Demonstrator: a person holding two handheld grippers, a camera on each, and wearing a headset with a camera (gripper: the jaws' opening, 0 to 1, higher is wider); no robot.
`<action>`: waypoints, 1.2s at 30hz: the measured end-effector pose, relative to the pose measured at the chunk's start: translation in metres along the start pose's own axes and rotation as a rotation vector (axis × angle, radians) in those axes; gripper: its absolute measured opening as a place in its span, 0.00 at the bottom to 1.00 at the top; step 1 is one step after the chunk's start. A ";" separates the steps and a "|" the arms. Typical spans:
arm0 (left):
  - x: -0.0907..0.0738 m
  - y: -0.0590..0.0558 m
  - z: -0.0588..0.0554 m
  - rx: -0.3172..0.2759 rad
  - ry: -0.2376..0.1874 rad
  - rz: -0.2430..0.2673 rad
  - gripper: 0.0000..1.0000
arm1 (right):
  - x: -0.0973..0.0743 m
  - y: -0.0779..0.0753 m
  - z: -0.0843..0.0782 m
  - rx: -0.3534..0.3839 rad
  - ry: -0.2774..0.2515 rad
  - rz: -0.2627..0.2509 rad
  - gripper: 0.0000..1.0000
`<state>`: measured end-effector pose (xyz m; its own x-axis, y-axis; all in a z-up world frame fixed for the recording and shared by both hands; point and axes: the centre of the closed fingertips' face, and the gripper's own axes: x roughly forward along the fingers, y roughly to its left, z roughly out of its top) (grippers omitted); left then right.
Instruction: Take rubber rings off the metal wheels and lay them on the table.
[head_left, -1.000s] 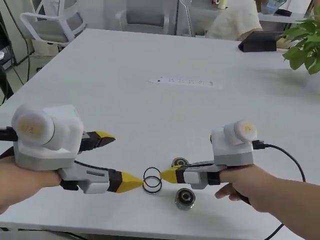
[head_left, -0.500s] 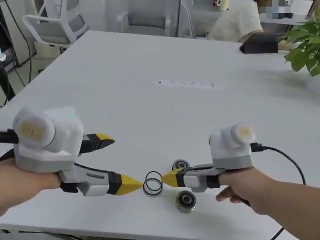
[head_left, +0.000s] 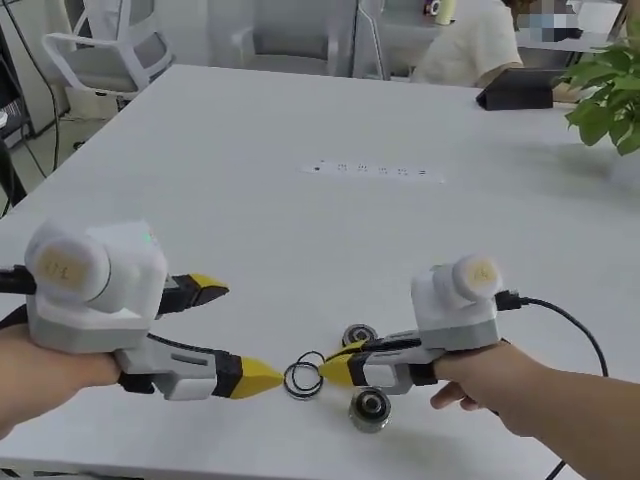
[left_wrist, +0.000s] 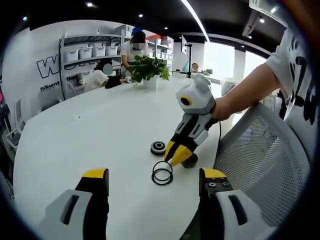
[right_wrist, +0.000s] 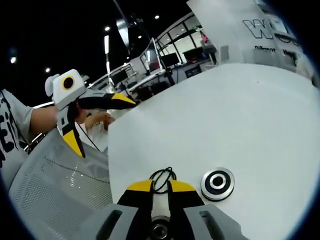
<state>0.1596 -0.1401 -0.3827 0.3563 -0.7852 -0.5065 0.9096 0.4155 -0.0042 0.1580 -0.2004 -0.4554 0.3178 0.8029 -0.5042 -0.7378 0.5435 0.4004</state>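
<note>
Rubber rings (head_left: 304, 377) at bench (head_left: 300, 230) 6 o'clock | your right tool (head_left: 330, 368) nipped narrow on one | left tool (head_left: 240, 332) wide | lay it flat, release slowly.

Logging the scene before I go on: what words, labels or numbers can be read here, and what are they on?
"W": big dark letter on the wall; the rest is hidden by shelves.
Smaller line below it: too blurred to read.
Lettering on the wall in the right gripper view: blurred.
Black print on the shirt: unreadable.
Marks on the power strip: too small.
</note>
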 end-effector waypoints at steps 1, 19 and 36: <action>0.000 0.000 0.000 0.000 0.001 0.000 0.71 | 0.000 0.000 0.000 -0.005 0.001 -0.003 0.11; 0.001 0.003 0.001 0.002 0.009 -0.005 0.71 | 0.000 0.008 0.011 -0.102 -0.022 0.018 0.30; 0.007 0.006 0.008 0.007 0.012 -0.012 0.71 | -0.019 -0.004 0.032 -0.107 -0.115 -0.006 0.36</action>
<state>0.1692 -0.1472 -0.3795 0.3426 -0.7844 -0.5171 0.9152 0.4029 -0.0047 0.1745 -0.2101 -0.4228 0.3841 0.8257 -0.4131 -0.7929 0.5242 0.3106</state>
